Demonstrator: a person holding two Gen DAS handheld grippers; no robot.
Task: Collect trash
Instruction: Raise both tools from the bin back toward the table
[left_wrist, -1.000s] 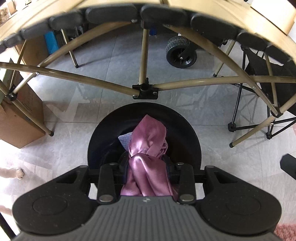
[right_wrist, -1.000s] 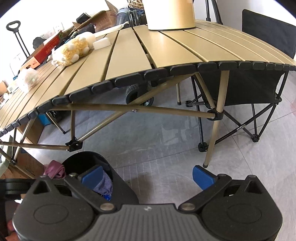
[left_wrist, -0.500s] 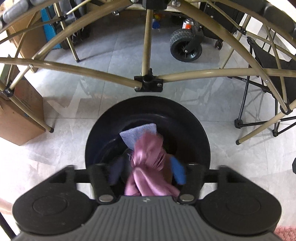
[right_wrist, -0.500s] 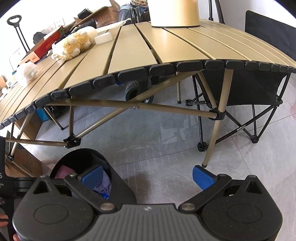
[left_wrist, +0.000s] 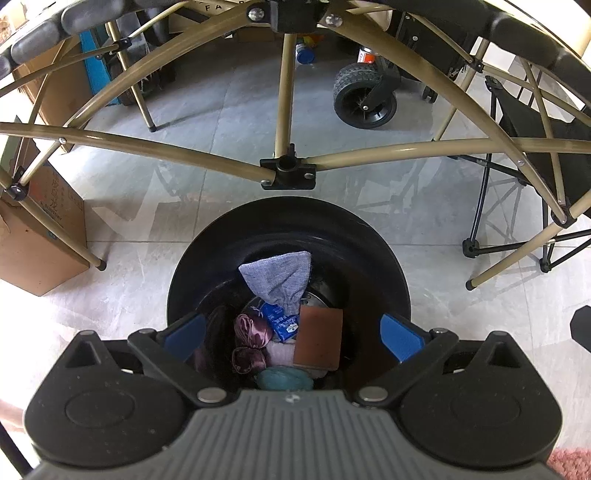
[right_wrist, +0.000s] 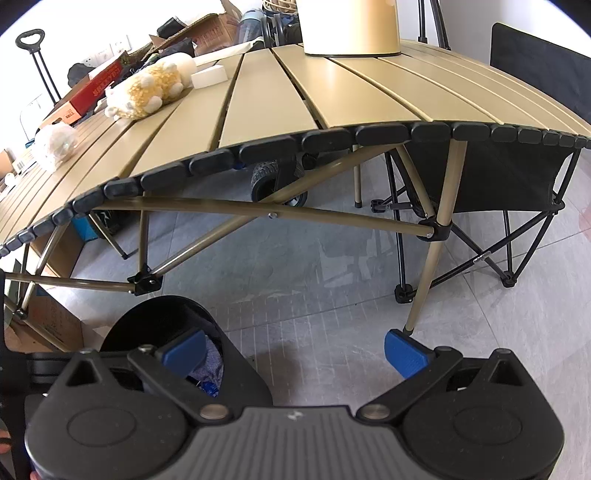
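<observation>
left wrist view: my left tool (left_wrist: 291, 332) is spreading its jaws over the black bin (left_wrist: 369, 236), nothing between them; the purple cloth (left_wrist: 249, 326) lies inside among other trash. my right tool (right_wrist: 295, 350) hangs released and empty. the plush toy (right_wrist: 144, 90) and clutter remain on the table (right_wrist: 332, 92).

Left wrist view looks steeply down into the black bin (left_wrist: 207, 266); right looks shallower, sharing its rim.

bin (left_wrist: 369, 251) black | cloth (left_wrist: 248, 326) purple satin | pads (left_wrist: 400, 338) blue | pouch (left_wrist: 282, 325) possibly blue
</observation>
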